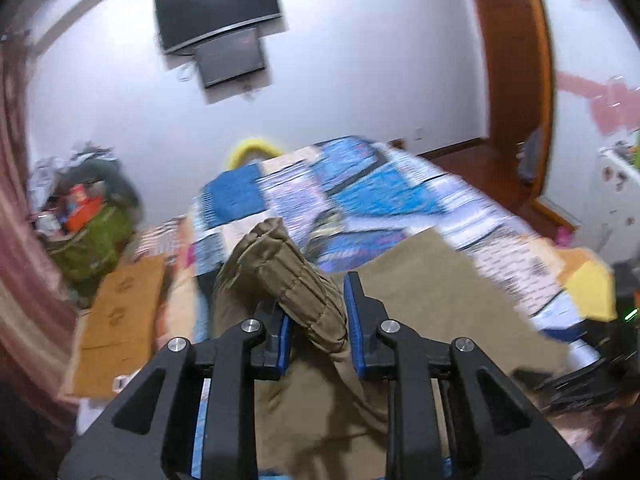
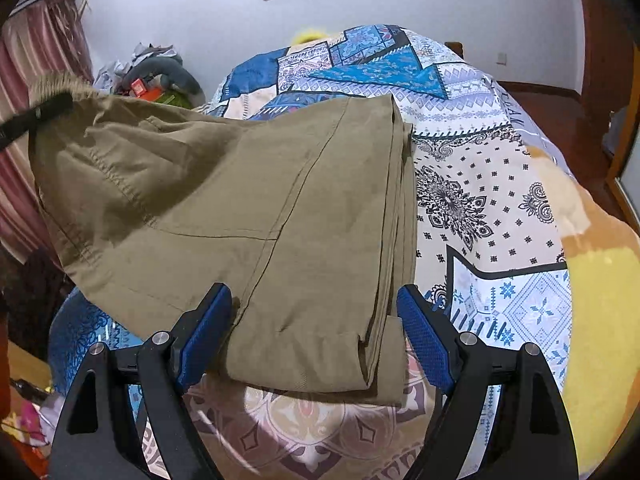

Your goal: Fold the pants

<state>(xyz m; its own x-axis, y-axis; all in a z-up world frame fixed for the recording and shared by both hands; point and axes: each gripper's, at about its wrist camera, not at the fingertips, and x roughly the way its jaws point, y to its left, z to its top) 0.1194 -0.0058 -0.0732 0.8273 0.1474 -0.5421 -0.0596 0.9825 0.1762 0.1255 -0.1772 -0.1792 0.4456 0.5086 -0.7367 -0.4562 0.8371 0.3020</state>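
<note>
Left tool point(image 1: 318, 320) narrow, blue pads clamped on the bunched elastic waistband of the khaki pants point(image 1: 280, 272), fabric lifted off the bed and hanging down between the tool arms. Left wrist view is motion-blurred. In the right wrist view that same tool shows as a dark bar at the far left edge, holding the waistband corner point(image 2: 52, 84) raised. Right tool point(image 2: 316, 320) wide, jaws straddling the near end of the folded pants legs point(image 2: 312, 352) without pinching; pads on either side, not pressing. Pants point(image 2: 224, 200) lie on the bed point(image 2: 480, 200) left of centre, legs stacked with layered edges along the right side, waist end up at far left. Bedspread is a blue/white patchwork print, a yellow blanket point(image 2: 600, 320) at the right edge. Beyond the bed: white wall with a dark screen point(image 1: 216, 4), clutter pile point(image 1: 88, 216) far left, pink curtain point(image 2: 36, 80) at left, wooden door frame point(image 1: 516, 80) at right.
</note>
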